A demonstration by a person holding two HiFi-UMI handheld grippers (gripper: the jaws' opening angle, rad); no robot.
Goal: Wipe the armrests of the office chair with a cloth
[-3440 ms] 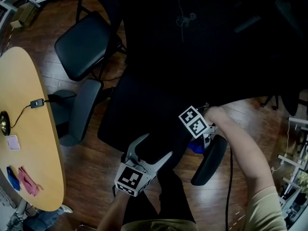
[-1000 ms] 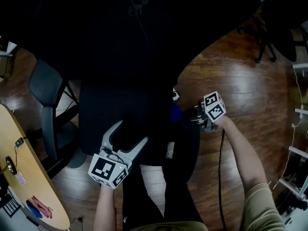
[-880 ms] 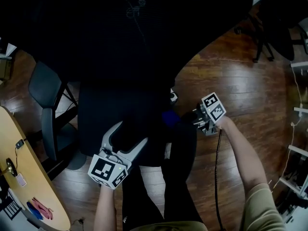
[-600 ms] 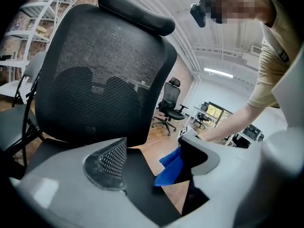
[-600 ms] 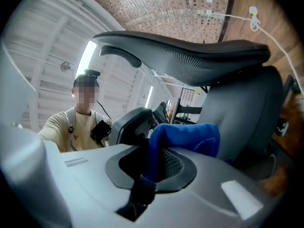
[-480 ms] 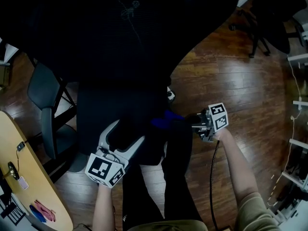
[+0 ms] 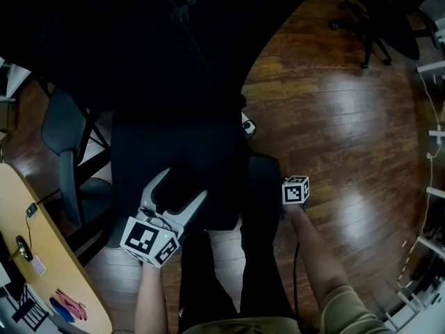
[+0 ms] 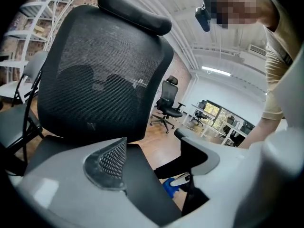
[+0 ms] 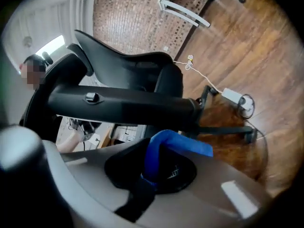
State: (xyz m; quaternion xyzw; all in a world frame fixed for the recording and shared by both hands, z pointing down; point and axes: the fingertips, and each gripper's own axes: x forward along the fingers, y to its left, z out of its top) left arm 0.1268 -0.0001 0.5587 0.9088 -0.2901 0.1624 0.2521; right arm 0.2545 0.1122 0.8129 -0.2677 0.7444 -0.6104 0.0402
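The black office chair [image 7: 174,82] fills the head view, its right armrest [image 7: 264,186] near the middle. My right gripper [image 9: 156,170] is shut on a blue cloth [image 9: 164,146], just below the armrest's dark bar [image 9: 123,103]. In the head view only its marker cube [image 7: 295,190] shows, beside the armrest, and the cloth is hidden. My left gripper [image 7: 182,186] hangs open over the seat's front edge with nothing between its fingers. In the left gripper view the blue cloth [image 8: 171,186] peeks out under the armrest [image 8: 199,151].
A second dark chair [image 7: 66,158] stands at the left beside a wooden table [image 7: 42,256]. Another chair's base [image 7: 368,26] is at the top right. A power strip with cable [image 9: 232,96] lies on the wood floor. The person's legs [image 7: 222,277] are below the seat.
My right gripper drew the cloth along the armrest's top, then dropped down beside the armrest and rolled; the cloth left the head view. The left gripper stayed put.
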